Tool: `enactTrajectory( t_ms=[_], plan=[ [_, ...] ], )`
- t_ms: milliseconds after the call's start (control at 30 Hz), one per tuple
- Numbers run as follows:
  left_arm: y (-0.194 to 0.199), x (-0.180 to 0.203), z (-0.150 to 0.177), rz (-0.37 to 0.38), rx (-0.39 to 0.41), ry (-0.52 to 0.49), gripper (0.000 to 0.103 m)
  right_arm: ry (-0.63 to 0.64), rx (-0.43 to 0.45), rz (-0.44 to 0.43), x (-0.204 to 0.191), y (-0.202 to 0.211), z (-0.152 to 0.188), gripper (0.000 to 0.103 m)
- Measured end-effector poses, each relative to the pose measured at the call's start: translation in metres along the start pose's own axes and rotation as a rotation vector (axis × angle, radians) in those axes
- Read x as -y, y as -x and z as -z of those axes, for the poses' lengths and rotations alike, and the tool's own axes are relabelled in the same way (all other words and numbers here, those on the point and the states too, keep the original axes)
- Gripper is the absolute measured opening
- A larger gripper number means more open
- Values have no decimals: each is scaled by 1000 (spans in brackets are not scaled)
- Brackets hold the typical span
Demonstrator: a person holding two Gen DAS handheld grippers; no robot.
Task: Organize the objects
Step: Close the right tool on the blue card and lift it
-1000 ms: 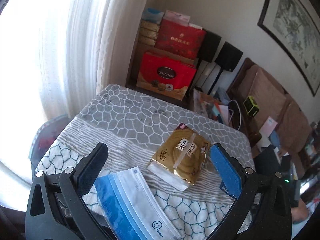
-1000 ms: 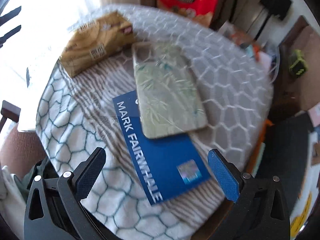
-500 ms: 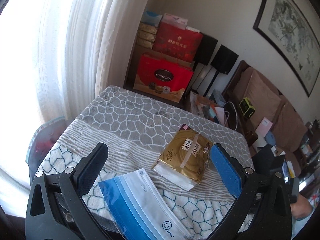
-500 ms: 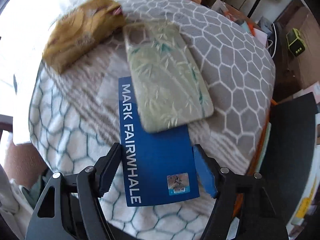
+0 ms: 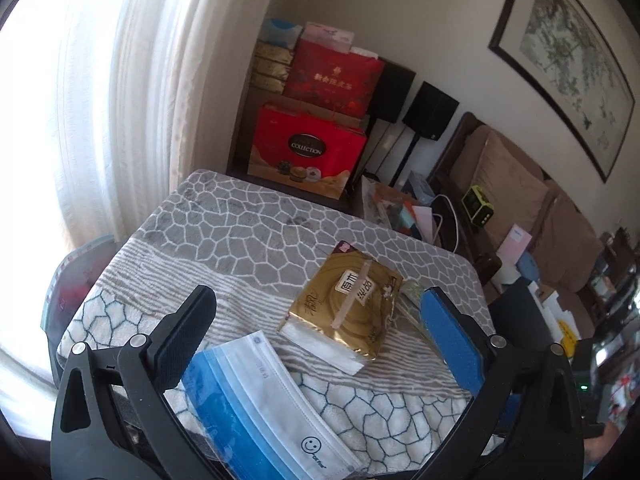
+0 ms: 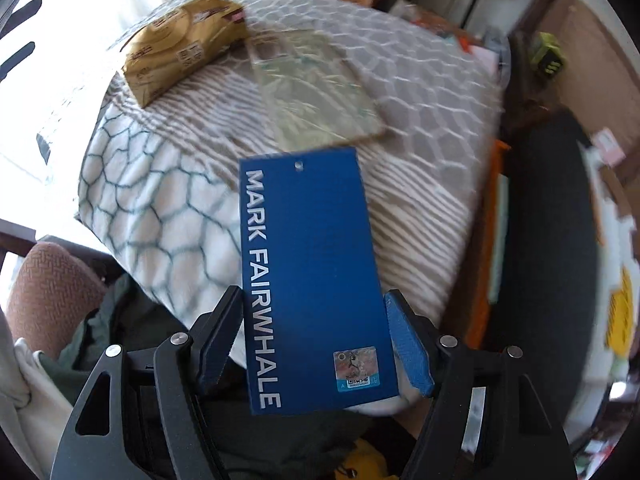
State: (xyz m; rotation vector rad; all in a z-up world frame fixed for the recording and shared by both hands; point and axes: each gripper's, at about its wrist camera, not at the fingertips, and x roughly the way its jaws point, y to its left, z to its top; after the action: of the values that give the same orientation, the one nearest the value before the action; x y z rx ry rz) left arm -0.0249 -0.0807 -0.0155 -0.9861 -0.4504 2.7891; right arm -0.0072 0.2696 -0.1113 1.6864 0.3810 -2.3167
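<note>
My right gripper (image 6: 316, 328) is shut on a blue "MARK FAIRWHALE" card (image 6: 308, 264) and holds it lifted off the patterned table cloth (image 6: 156, 208). Beyond it lie a green bamboo-print phone case (image 6: 316, 92) and a gold tissue pack (image 6: 180, 56). My left gripper (image 5: 320, 320) is open and empty, above a bagged blue face mask (image 5: 268, 408) at the table's near edge. The gold tissue pack (image 5: 348, 308) lies between its fingers, farther off.
Red gift boxes (image 5: 308, 148) stand behind the table by the curtain (image 5: 132, 92). A sofa (image 5: 512, 200) and a cluttered side surface (image 5: 420, 216) are at the right. A brown chair (image 6: 48, 292) and dark clothing (image 6: 128, 332) sit below the table's near edge.
My right gripper closed on the blue card and pulled it back from under the phone case, lifting it off the cloth. The left gripper rose and drew back slightly.
</note>
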Motion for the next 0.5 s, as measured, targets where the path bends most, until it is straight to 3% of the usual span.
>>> enactTrajectory(
  t_ms=[67,233,367,500],
  plan=[
    [-2,8,0,-5,-3,-3,102,-41,39,-17,9,11,13,73],
    [-13,46,6,65,-57,-34,103,-141,146,-20,30,24,23,73],
    [-44,100,26,88,-185,-103,103,-244,218,-26,48,34,36,73],
    [-88,146,47,131,-355,-74,103,-270,290,19,60,54,38,73]
  ],
)
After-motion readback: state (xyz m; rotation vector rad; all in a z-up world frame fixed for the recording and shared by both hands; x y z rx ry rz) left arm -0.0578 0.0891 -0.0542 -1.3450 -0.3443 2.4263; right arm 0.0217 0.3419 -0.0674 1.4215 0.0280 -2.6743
